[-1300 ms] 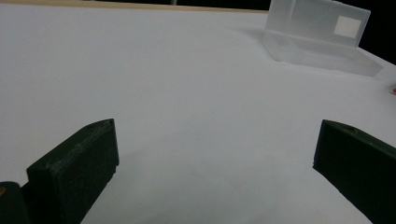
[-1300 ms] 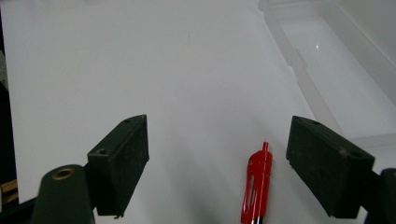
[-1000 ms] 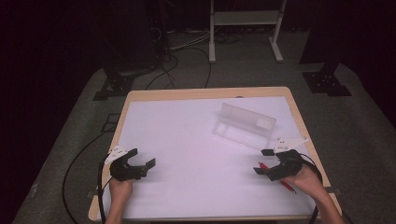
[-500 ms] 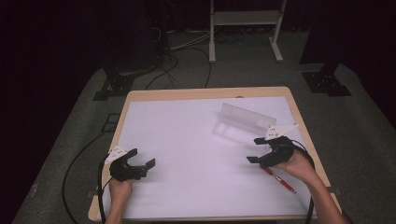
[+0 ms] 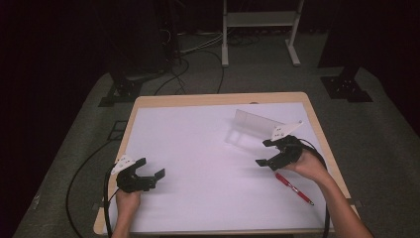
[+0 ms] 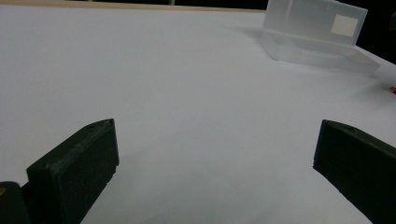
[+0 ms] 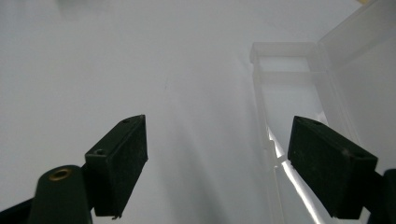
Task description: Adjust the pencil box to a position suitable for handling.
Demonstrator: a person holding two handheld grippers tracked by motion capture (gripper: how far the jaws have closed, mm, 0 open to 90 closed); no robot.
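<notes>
At the near left of the desk [image 5: 163,106], which is covered by a white sheet [image 5: 198,148], the left gripper [image 5: 148,174] sits low over the sheet with its fingers [image 6: 74,172] spread wide and nothing between them. In the left gripper view those fingers frame bare white sheet, with the clear plastic box [image 6: 313,32] well apart at the far side. Toward the right of the desk, the clear plastic box [image 5: 252,126] lies on the sheet with its lid standing open. Just beside it, on its near side, the right gripper [image 5: 267,152] hovers with its fingers [image 7: 121,158] likewise spread and holding nothing. In the right gripper view the open box [image 7: 299,107] lies ahead, its long narrow tray running under the right-hand finger, though whether that finger touches it cannot be told. Near the right hand [image 5: 309,166], on the near right of the sheet, a red pen [image 5: 293,188] lies flat, apart from both grippers.
</notes>
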